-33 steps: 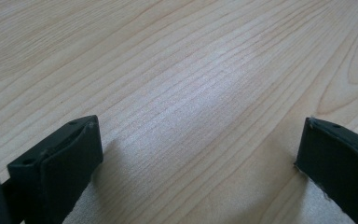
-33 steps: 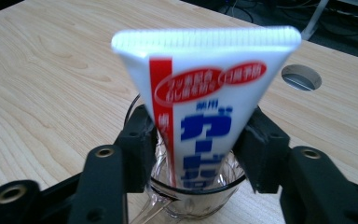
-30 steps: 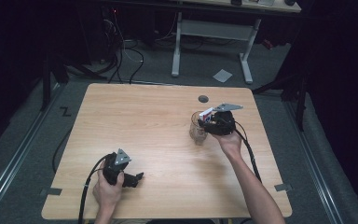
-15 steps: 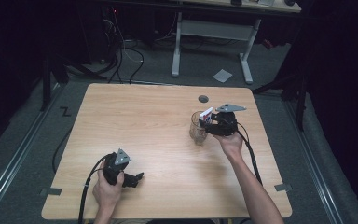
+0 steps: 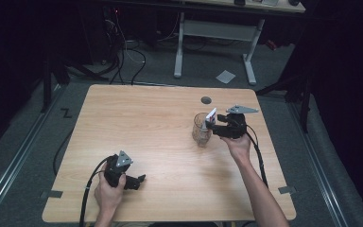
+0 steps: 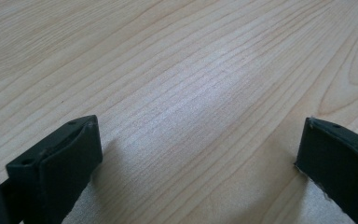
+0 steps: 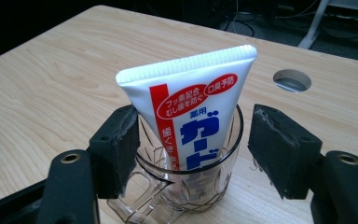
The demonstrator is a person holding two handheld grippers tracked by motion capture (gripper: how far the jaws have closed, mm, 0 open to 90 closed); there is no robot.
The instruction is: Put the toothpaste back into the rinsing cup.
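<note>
**Toothpaste tube stands in a glass cup, with lots of bare wood around**

Toothpaste tube (image 7: pixel 191 116) stands in the clear glass cup (image 7: pixel 186 186), leaning a bit, with its flat crimped end on top. The cup sits on the right half of the wooden surface (image 5: pixel 137 123), well away from every edge. A small round hole (image 5: pixel 206 100) in the wood lies just behind it, near the far edge.

The right tool (image 7: pixel 191 149) is let go and wide, with one jaw on each side of the cup rim. The left jaw is right by the glass, and I cannot tell if it touches. The right jaw has a small gap.

The left tool (image 5: pixel 139 179) rests low near the front edge, far from the cup. It is spread wide too and grips nothing. Between the two tools the wood is bare.
</note>
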